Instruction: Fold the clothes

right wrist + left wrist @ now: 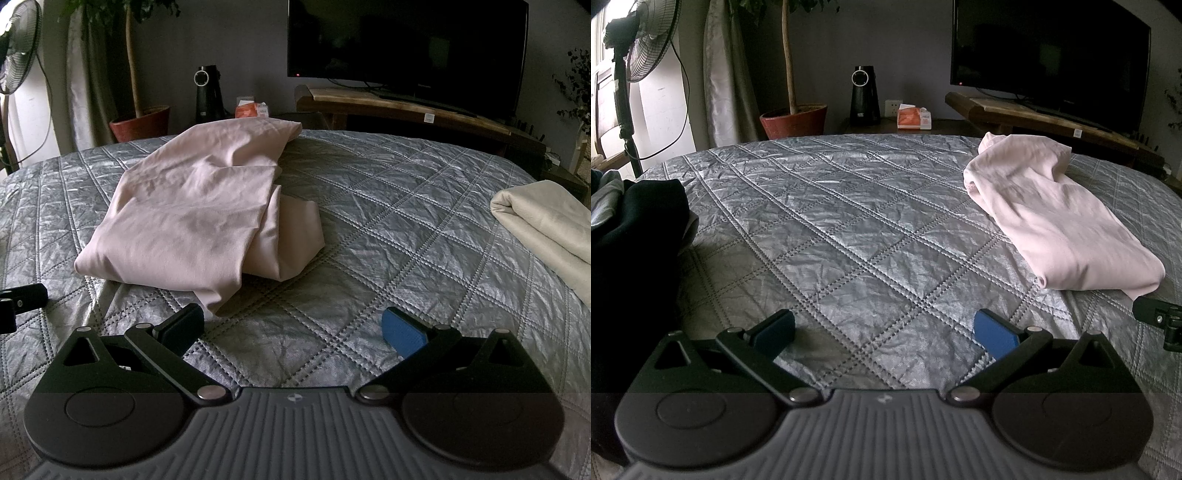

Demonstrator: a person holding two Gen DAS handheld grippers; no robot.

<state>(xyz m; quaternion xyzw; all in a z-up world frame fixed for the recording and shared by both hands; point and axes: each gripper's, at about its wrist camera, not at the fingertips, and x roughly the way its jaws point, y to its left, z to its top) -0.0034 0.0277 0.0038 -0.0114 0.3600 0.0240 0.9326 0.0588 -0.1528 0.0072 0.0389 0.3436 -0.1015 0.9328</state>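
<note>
The pink garment (pixel 192 218) is lying loosely folded on the grey quilted bedspread (pixel 388 229), with one corner trailing down just beside the right gripper (pixel 293 330), not touching as far as I can tell. That gripper's jaws are standing wide apart with nothing between them. The left gripper (pixel 884 332) is doing the same thing, spread wide over bare quilt, with the pink piece sitting off to its right. A dark garment (pixel 631 236) is piling up at the left edge and a cream folded one (pixel 546 221) is sitting at the right edge. Behind the bed a TV (pixel 406 40), a potted plant (pixel 794 120) and a standing fan (pixel 646 40) are hanging out.
</note>
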